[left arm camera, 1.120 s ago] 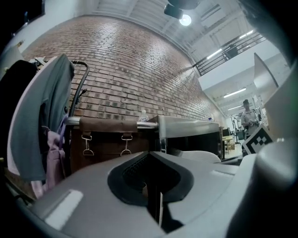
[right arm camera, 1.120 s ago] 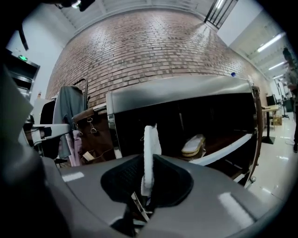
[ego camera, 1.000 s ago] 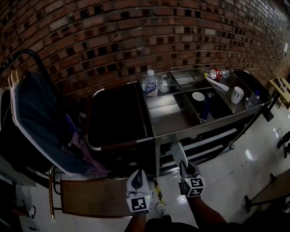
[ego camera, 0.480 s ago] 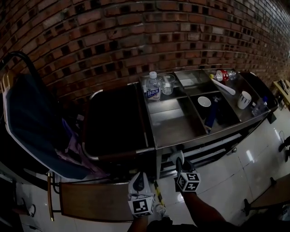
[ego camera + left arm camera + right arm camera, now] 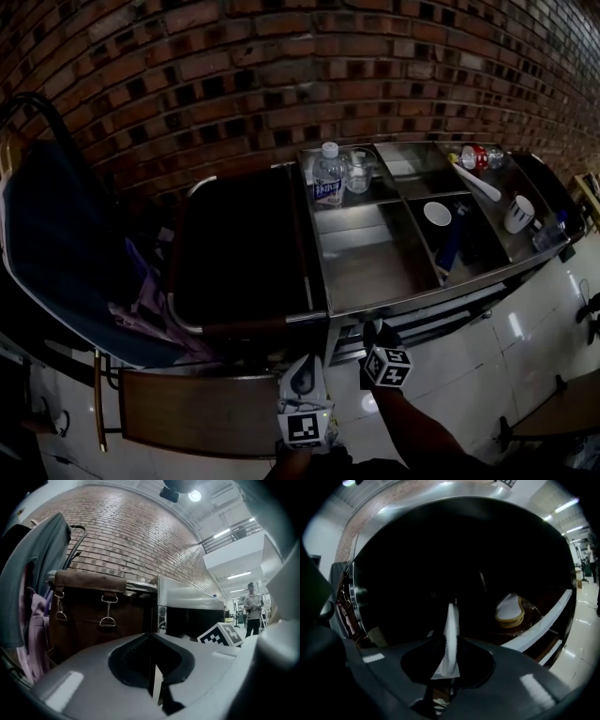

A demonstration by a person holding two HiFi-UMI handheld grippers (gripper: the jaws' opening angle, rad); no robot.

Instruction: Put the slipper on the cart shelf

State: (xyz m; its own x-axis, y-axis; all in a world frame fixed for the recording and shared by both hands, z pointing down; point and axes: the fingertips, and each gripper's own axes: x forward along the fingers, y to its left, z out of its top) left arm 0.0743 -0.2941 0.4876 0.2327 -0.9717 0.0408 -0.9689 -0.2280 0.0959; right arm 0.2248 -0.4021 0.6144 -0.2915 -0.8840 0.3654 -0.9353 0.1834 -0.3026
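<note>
A thin white slipper is held upright and on edge between the jaws of the right gripper, which are opening, and it is pointed into the cart's dark lower opening. A second slipper, white with a tan sole edge, is laid flat on the cart shelf, further in and to the right, well apart from the first.

Head camera overlooks cart; gripper cameras face it.
</note>
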